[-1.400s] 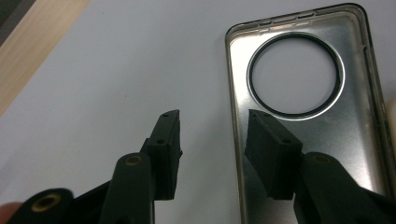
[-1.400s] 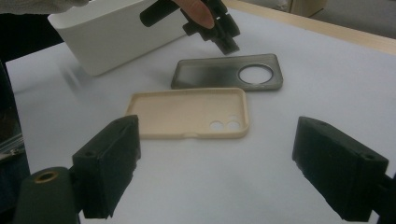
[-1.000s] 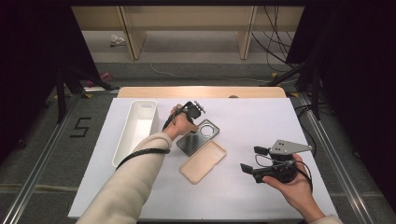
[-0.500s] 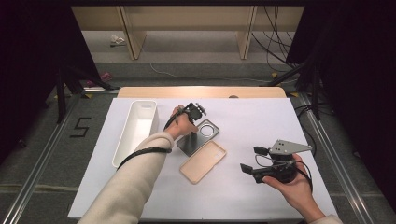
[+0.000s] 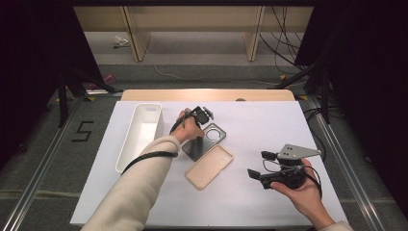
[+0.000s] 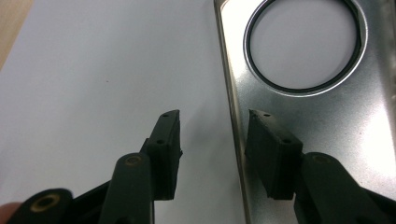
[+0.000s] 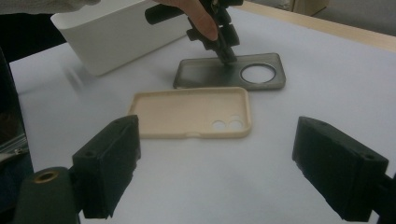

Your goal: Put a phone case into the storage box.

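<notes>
A grey metallic phone case [image 5: 197,149] with a round camera hole lies flat at the middle of the white table. My left gripper [image 6: 212,116] points down at its long edge. One jaw is over the bare table and the other over the case [image 6: 327,116], and a gap shows between the pads and the edge, so it is open. The right gripper view shows the hand holding it above the case [image 7: 205,74]. A beige phone case [image 5: 209,167] lies beside the grey one, inner side up. My right gripper [image 5: 257,163] hovers open at the front right, facing both cases.
A long white bin [image 5: 126,144] stands at the left of the table, close to the left hand. The table's wooden far edge [image 5: 207,94] lies beyond the white sheet. Bare white surface stretches between the beige case [image 7: 187,112] and my right gripper [image 7: 217,135].
</notes>
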Available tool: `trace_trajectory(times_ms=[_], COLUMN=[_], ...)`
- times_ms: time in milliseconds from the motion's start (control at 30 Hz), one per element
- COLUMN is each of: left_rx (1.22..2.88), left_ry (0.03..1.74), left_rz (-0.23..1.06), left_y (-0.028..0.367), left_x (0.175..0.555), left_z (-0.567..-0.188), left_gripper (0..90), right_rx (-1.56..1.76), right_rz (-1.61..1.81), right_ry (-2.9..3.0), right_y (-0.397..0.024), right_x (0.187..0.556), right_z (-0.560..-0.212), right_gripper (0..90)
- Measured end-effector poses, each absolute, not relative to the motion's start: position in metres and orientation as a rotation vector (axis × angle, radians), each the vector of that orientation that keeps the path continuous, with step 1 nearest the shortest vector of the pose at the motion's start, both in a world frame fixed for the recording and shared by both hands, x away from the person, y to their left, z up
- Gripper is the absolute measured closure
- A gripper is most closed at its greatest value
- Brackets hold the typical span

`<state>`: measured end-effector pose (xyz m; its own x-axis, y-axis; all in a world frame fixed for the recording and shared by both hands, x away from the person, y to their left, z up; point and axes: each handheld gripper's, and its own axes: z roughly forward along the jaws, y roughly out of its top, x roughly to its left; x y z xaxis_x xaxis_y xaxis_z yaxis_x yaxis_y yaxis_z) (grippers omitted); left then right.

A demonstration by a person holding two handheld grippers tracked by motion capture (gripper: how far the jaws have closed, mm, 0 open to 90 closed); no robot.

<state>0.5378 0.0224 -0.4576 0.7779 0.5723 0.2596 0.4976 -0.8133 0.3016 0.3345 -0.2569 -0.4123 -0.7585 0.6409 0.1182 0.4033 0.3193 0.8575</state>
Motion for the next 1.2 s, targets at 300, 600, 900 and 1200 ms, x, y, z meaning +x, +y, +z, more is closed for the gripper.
trace_trajectory(times_ms=[300,600,900,1200], left_rx=[2.743,2.752,2.760,2.775], left_ry=[0.867,0.882,0.884,0.871], left_rz=[0.482,0.443,0.416,0.402], left_y=[0.0218,0.0219,0.0209,0.0198], left_x=[0.5382,0.5401,0.5404,0.5407], left_z=[-0.4584,-0.4576,-0.4574,-0.4570], left_gripper=[58.7,64.2,68.9,73.6], right_rx=[0.947,0.949,0.948,0.947], right_rz=[1.413,1.414,1.414,1.414], right_ry=[2.346,2.348,2.348,2.348], right_y=[-0.2564,-0.2566,-0.2564,-0.2564], right_x=[0.3342,0.3343,0.3342,0.3342], right_z=[-0.4124,-0.4125,-0.4124,-0.4124], right_gripper=[16.0,16.0,16.0,16.0])
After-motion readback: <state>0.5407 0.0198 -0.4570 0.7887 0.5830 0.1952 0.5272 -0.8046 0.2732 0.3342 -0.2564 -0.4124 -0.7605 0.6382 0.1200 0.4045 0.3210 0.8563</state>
